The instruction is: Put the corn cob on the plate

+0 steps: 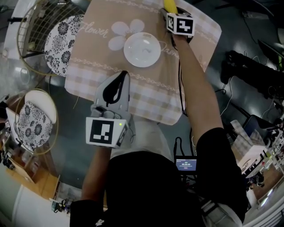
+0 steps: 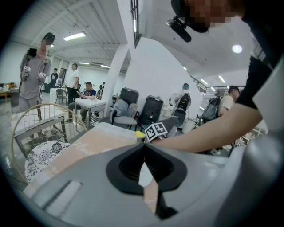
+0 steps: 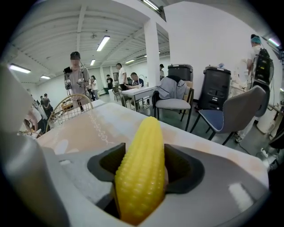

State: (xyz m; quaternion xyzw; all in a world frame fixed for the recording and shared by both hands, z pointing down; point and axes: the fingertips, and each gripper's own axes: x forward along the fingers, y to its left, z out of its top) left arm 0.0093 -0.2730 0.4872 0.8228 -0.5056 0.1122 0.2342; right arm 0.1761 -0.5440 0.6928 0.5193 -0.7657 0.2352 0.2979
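The yellow corn cob (image 3: pixel 140 168) stands lengthwise between the jaws of my right gripper (image 3: pixel 142 153), and the dark pads close on both its sides. In the head view the corn cob (image 1: pixel 170 5) pokes out past the right gripper (image 1: pixel 172 11) at the far edge of the table. The white plate (image 1: pixel 142 49) sits bare on the tan cloth, nearer me and to the left of that gripper. My left gripper (image 1: pixel 122 75) hovers over the near part of the cloth, below the plate, its jaws meeting at the tips with nothing held. In the left gripper view its tips (image 2: pixel 143 145) touch.
A tan checked tablecloth (image 1: pixel 102 71) covers the table. Two wire chairs with floral cushions stand at the left, one (image 1: pixel 64 40) by the table and one (image 1: pixel 29 124) nearer me. Black gear and cables (image 1: pixel 253 71) lie on the floor at right. People stand in the background.
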